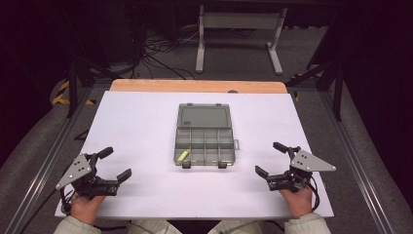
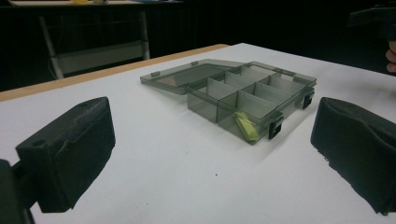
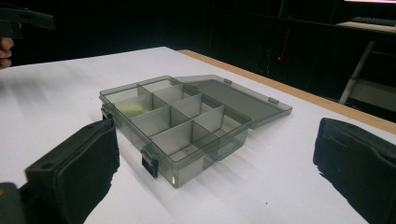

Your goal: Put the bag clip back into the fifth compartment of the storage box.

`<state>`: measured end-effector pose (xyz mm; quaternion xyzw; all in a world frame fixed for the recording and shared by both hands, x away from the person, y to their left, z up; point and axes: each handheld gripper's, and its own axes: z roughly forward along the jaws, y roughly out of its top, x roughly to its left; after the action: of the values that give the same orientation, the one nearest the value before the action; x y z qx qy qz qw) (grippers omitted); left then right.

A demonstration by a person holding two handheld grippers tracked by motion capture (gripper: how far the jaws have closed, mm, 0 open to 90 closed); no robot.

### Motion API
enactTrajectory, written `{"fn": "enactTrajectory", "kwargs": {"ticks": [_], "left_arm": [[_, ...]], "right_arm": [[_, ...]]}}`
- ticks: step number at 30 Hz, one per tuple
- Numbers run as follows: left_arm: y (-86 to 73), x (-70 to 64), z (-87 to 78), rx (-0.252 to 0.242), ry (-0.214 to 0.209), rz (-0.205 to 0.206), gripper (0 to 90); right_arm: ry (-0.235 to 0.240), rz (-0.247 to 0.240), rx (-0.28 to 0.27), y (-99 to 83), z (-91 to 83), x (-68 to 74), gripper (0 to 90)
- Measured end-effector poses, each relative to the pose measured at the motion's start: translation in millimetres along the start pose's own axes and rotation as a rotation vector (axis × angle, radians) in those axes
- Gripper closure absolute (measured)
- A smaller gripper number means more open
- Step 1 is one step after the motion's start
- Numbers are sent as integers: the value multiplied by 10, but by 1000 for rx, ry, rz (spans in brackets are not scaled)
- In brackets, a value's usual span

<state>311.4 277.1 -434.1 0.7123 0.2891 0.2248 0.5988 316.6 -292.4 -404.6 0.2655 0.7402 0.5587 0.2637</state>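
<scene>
High view: smoky translucent compartment box point(image 1: 205, 141)

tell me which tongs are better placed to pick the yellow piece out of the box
Left, probably. The yellow piece lies in the near-left compartment of the open box, on the side of the left tongs. Both tongs are open, but the right tongs would have to reach across the dividers.
</scene>
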Motion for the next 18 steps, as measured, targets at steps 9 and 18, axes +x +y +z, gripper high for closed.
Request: {"fn": "enactTrajectory", "kwargs": {"ticks": [9,18], "left_arm": [[-26,-14,8,-32,-7,36,8],[-16,-30,-21,-61,-2,26,14]], "right_arm": [[-18,-14,-1,-32,16,-8,6],[-27,-30,-11,-37,17,-9,7]]}}
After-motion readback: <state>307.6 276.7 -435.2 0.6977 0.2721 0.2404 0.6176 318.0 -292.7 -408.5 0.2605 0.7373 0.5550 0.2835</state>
